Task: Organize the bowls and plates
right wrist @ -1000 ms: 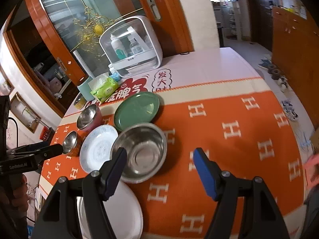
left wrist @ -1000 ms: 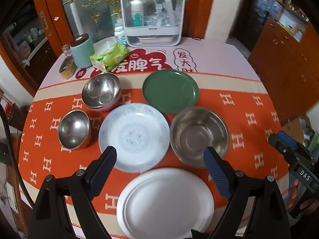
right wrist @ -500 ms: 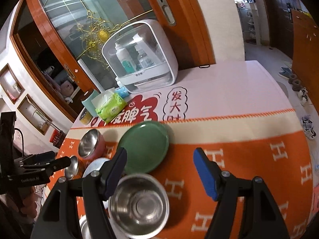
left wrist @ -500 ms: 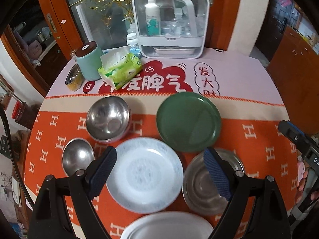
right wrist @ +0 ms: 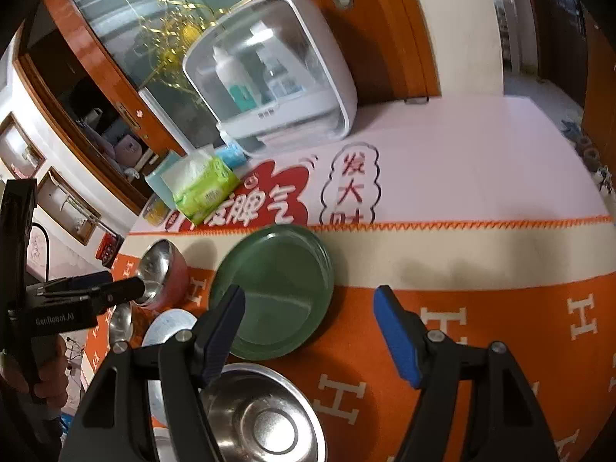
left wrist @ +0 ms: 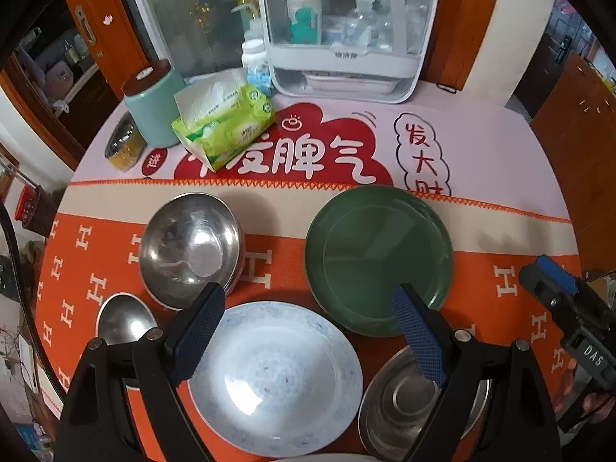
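My left tongs (left wrist: 308, 331) stand wide apart with nothing between them, over the gap where the pale blue patterned plate (left wrist: 275, 379) meets the round dark green plate (left wrist: 379, 258). Crowding that side of the desk (right wrist: 481, 254) are a shiny steel bowl with a pink outside (left wrist: 190, 248), a small steel bowl (left wrist: 125, 319) and a large steel bowl (left wrist: 408, 400), all set close together, leaving only narrow strips of cloth. At the back, a clear white-framed storage box (left wrist: 346, 27), a green tissue pack (left wrist: 223, 125) and a teal canister with a brown lid (left wrist: 154, 104) block the way. My right tongs (right wrist: 308, 340) gape over the green plate's edge; to their right the orange cloth lies bare and wide.
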Available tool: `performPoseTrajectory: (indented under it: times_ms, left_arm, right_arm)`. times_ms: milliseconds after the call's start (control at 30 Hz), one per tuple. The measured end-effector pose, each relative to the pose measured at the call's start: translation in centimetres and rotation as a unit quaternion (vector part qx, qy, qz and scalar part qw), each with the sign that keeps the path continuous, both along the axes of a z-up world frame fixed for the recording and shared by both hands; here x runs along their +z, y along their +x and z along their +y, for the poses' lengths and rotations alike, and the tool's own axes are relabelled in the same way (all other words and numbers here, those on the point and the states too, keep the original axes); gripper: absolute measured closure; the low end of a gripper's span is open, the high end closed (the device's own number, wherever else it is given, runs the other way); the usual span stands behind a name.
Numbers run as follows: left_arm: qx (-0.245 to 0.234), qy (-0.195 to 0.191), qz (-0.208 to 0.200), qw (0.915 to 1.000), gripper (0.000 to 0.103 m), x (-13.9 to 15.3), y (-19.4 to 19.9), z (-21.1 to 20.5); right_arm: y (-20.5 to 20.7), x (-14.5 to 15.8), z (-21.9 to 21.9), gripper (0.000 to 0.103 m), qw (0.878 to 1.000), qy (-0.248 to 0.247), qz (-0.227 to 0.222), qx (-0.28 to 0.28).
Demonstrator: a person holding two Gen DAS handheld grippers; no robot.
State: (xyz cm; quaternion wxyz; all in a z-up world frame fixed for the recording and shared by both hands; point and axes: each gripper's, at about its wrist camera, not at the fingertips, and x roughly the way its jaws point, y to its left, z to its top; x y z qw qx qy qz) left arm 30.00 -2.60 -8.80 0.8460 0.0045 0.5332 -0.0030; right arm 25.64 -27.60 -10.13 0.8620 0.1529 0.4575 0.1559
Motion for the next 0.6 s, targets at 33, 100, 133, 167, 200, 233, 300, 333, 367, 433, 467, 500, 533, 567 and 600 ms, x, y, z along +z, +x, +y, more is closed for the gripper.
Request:
performPoseTrajectory:
  times_ms: [33, 100, 133, 167, 200, 233, 300, 333, 367, 433, 467, 500, 533, 567, 600]
  left_arm:
    - [0.000, -0.004, 0.004, 1.0000, 0.015, -0.5, 0.5, 0.1]
    - [0.000, -0.009, 0.010, 0.9999, 0.015, -1.5, 1.3, 0.2]
    - [0.002, -0.011, 0.010, 0.9999, 0.015, -2.0, 1.7, 0.2]
    - [0.005, -0.014, 0.012, 0.9998, 0.015, -2.4, 2.1, 0.2]
    - [0.007, -0.016, 0.014, 0.9997, 0.015, -2.9, 2.5, 0.3]
    - [0.007, -0.018, 0.017, 0.9997, 0.015, -3.4, 2.9, 0.3]
    - [0.007, -0.020, 0.022, 0.9995, 0.015, -4.4, 3.6, 0.3]
    - [0.006, -0.020, 0.025, 0.9995, 0.015, -5.0, 3.9, 0.3]
    - [0.005, -0.020, 0.029, 0.9994, 0.015, -5.6, 4.3, 0.2]
    - [0.002, -0.025, 0.036, 0.9990, 0.015, -6.9, 4.9, 0.2]
    - [0.002, -0.027, 0.037, 0.9989, 0.015, -7.3, 5.1, 0.2]
    - [0.001, -0.031, 0.038, 0.9988, 0.015, -7.9, 5.2, 0.3]
    - [0.001, -0.033, 0.039, 0.9987, 0.015, -8.3, 5.3, 0.3]
    - [0.002, -0.035, 0.041, 0.9985, 0.016, -8.7, 5.5, 0.4]
    - [0.002, -0.040, 0.045, 0.9982, 0.017, -9.2, 5.6, 0.5]
  right_arm:
    - [0.3, -0.6, 0.0, 0.033, 1.000, 0.002, 0.008, 0.000]
    - [0.7, -1.6, 0.0, 0.033, 1.000, 0.011, 0.022, 0.001]
    - [1.0, -2.2, 0.0, 0.033, 0.999, 0.016, 0.029, 0.003]
    - [1.2, -2.7, 0.1, 0.033, 0.999, 0.019, 0.036, 0.007]
    - [1.4, -3.2, 0.2, 0.033, 0.999, 0.020, 0.040, 0.010]
    - [1.6, -3.7, 0.3, 0.033, 0.999, 0.020, 0.046, 0.013]
    - [2.0, -4.8, 0.6, 0.033, 0.998, 0.026, 0.060, 0.021]
    - [2.1, -5.3, 0.7, 0.034, 0.997, 0.028, 0.066, 0.023]
    - [2.2, -5.6, 0.8, 0.034, 0.997, 0.031, 0.071, 0.025]
    - [2.4, -6.4, 0.8, 0.034, 0.996, 0.037, 0.079, 0.028]
    - [2.5, -6.8, 0.9, 0.034, 0.995, 0.040, 0.082, 0.030]
    - [2.5, -7.1, 0.9, 0.037, 0.995, 0.043, 0.086, 0.032]
    - [2.7, -7.5, 1.0, 0.039, 0.994, 0.045, 0.090, 0.034]
    - [2.8, -8.0, 1.1, 0.044, 0.993, 0.048, 0.097, 0.034]
    - [2.9, -8.4, 1.1, 0.049, 0.993, 0.050, 0.104, 0.034]
